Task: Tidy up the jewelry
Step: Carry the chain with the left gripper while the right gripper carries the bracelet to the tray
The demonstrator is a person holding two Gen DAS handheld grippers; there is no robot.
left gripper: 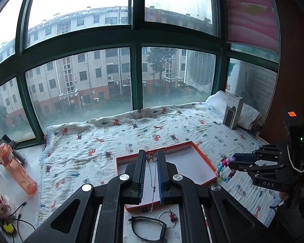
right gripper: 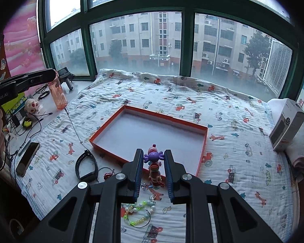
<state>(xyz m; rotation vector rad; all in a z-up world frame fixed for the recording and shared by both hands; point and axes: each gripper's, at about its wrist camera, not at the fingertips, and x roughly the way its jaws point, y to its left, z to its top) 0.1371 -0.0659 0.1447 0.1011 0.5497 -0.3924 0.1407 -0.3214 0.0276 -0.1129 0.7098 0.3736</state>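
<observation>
Orange tray [right gripper: 103,139] empty. My left gripper [left gripper: 151,158] clamps necklace [left gripper: 154,174], right gripper [right gripper: 153,158] clamps bead bracelet [right gripper: 154,170], both above tray's near edge. Black band [right gripper: 86,167], pastel bracelet [right gripper: 136,214] left on blanket [right gripper: 223,101].

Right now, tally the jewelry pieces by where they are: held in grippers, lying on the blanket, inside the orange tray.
Held in grippers: 2 (thin silver chain necklace, colourful bead bracelet)
On blanket: 3 (black band, silver ring with red charm, pastel bead bracelet)
In orange tray: 0
Total: 5
</observation>
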